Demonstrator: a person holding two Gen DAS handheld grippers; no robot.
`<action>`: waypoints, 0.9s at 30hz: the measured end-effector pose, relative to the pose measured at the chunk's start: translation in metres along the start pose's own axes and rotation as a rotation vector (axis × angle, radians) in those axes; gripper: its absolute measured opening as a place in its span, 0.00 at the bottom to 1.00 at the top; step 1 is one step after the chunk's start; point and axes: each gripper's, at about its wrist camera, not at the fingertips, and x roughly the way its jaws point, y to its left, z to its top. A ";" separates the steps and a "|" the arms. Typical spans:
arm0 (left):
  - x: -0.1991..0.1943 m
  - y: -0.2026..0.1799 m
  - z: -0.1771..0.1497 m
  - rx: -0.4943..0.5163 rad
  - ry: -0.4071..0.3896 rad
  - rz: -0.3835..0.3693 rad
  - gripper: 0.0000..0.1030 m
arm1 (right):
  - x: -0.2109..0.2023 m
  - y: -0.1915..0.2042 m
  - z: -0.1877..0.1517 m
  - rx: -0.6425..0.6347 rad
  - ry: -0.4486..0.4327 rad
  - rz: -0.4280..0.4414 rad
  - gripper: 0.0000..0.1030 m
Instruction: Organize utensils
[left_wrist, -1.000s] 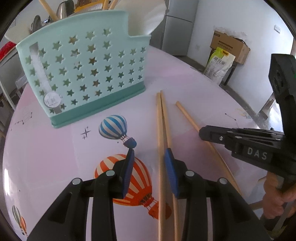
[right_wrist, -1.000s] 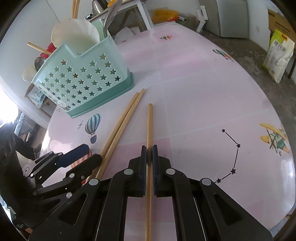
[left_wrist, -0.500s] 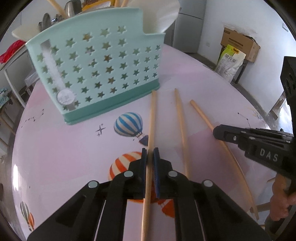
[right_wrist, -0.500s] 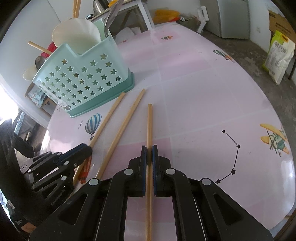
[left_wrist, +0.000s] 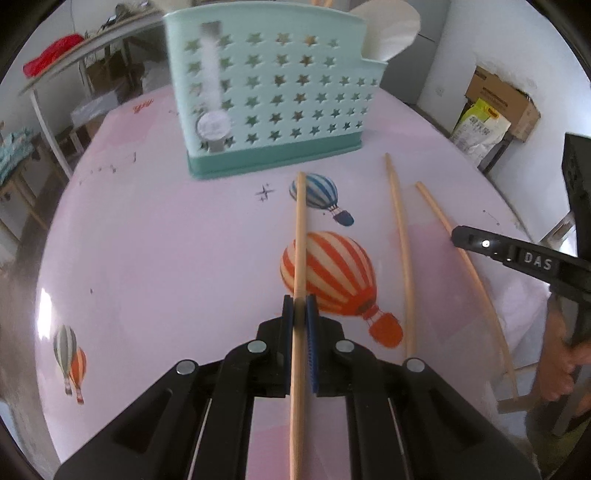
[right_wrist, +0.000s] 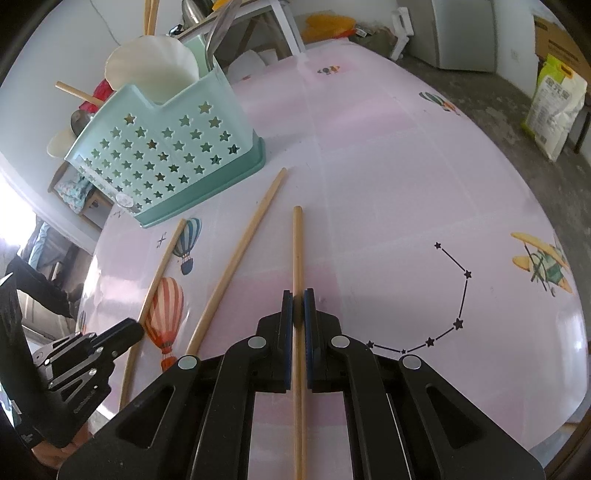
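I am putting the chopsticks away in the green basket (left_wrist: 273, 110) with the star holes. My left tongs (left_wrist: 300, 306) are pinched tight on one chopstick (left_wrist: 300, 236); they were closing on it just now, and its far tip points at the basket, just short of its base. My right tongs (right_wrist: 297, 302) are squeezed shut on another chopstick (right_wrist: 296, 251). A third chopstick (left_wrist: 400, 240) lies loose on the pink table (left_wrist: 166, 258) between the two I hold. Both tongs tilt down toward the table, side by side. I think the next job is to lift my left stick, stand it up, and drop it into the basket, taking care not to bump the wall.
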 end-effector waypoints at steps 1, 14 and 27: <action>-0.002 0.002 -0.001 -0.011 0.001 -0.015 0.06 | 0.000 0.000 0.000 0.001 0.004 0.005 0.04; -0.001 -0.005 0.022 0.033 -0.045 -0.029 0.24 | 0.007 0.008 0.008 -0.037 0.028 0.022 0.19; 0.032 -0.016 0.054 0.101 -0.017 0.084 0.24 | 0.017 0.020 0.023 -0.107 0.023 -0.024 0.21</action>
